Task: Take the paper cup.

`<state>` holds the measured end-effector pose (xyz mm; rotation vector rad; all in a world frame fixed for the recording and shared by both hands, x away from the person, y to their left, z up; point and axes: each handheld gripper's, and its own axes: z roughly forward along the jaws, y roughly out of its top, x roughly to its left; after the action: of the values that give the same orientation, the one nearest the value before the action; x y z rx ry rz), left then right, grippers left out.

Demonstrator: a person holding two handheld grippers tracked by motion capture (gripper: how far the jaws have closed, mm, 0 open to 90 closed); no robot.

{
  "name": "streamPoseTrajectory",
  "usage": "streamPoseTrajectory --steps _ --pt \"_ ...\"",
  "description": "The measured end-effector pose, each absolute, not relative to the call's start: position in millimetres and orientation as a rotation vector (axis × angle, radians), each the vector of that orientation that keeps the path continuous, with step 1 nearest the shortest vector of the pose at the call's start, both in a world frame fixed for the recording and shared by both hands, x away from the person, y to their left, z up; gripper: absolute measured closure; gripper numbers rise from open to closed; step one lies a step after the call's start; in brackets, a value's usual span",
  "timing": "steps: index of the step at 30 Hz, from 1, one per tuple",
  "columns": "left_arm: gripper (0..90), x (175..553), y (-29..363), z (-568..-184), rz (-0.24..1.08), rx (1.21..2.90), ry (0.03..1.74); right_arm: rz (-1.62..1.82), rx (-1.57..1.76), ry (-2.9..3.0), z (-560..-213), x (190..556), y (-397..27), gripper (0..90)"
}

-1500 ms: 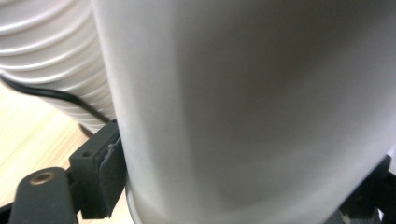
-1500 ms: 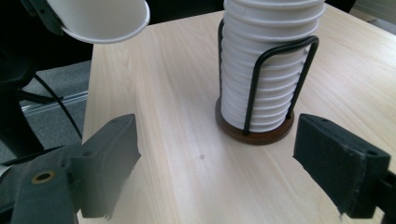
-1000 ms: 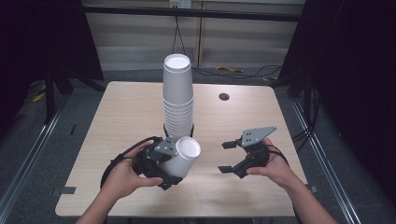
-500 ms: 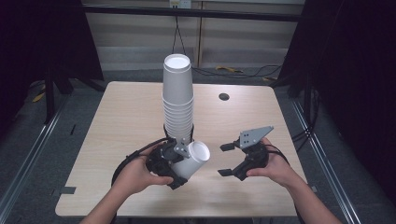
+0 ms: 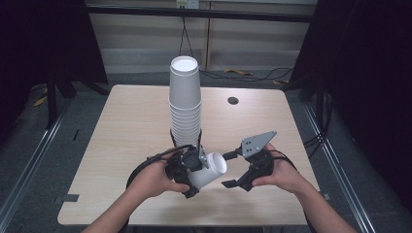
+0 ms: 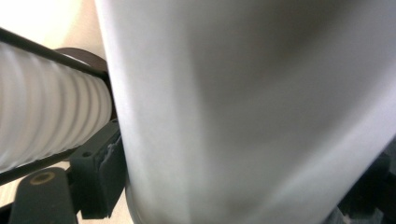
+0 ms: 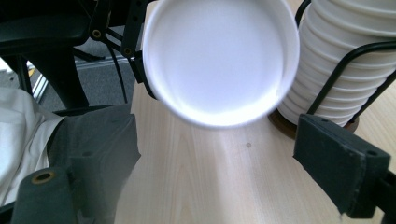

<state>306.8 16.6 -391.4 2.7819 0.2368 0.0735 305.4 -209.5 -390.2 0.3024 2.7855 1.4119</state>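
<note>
One white paper cup [image 5: 209,170] sits low in the middle of the high view, lying on its side with the mouth aimed right, and the left gripper [image 5: 190,171] is clamped around its body. In the left gripper view the cup wall [image 6: 252,107] is so close it's just a blurry grey-white slab; one black pad shows at lower left, the other side is lost behind the cup.

Just behind it, mid-frame, stands the tall stack of white cups [image 5: 185,104] in a black wire holder [image 5: 176,138]. The holder's base is hidden by the hands.

The right gripper [image 5: 233,167] is at lower right of centre, jaws spread wide with nothing between them, near the cup's mouth but not touching. Its own view looks straight into the cup [image 7: 219,60] at the top of the frame, top rim cut off, with the stack [image 7: 345,60] cropped at upper right. The light wooden table [image 5: 121,121] fills the middle of the high view.
</note>
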Motion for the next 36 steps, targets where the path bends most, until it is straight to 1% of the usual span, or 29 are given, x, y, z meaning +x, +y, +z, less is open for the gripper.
streamPoseTrajectory --steps 12,21,36 --pt "13.9 307 5 -392 0.048 2.799 0.22 1.414 0.263 2.804 -387 304 -200 13.4" --pt "13.9 305 -1 -392 0.042 2.819 0.174 1.397 0.258 2.825 -390 305 -194 13.5" --pt "13.6 303 -6 -396 0.022 2.84 0.161 1.394 0.246 2.833 -392 305 -191 13.7"
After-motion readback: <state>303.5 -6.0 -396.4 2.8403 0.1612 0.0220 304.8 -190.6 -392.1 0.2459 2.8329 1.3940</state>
